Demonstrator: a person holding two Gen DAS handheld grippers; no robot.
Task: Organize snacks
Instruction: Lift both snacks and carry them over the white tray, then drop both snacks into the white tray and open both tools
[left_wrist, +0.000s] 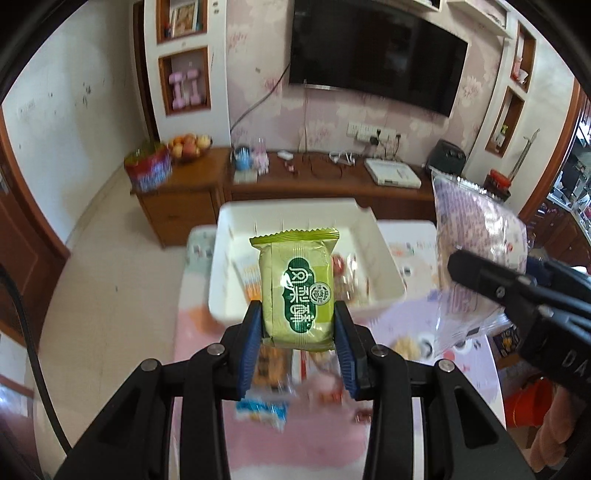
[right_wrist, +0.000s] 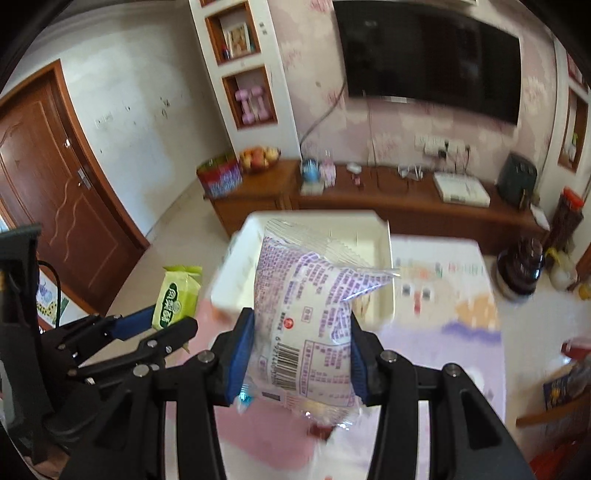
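On my left, my left gripper (left_wrist: 298, 325) is pinching a green snack packet (left_wrist: 297, 288) by its lower half, both blue pads (left_wrist: 251, 347) pressed flat against its sides. The packet stands upright between them, its crimped top edge up and its dark green label facing the camera. It hangs in the air above the near edge of the white plastic bin (left_wrist: 380, 254), which sits on the table (left_wrist: 258, 439) with its pink and lilac patterned cloth. A few small wrapped snacks lie in the bin's bottom, too blurred to name. More loose wrappers lie on the cloth under my fingers, one with a blue end (left_wrist: 262, 408).

From the right wrist camera, the left gripper (right_wrist: 162, 325) and its green packet (right_wrist: 176, 297) show low at the left, beside the bin (right_wrist: 236, 266).

Further right, my right gripper (right_wrist: 301, 343) is clamped on a clear packet with purple print (right_wrist: 310, 314), squeezing it at the middle so the film creases. Its barcode faces the camera and its top seal reaches up over the bin's interior. From the left wrist camera this purple packet (left_wrist: 476, 266) is held up to the right of the bin, above the table, well apart from the green one.
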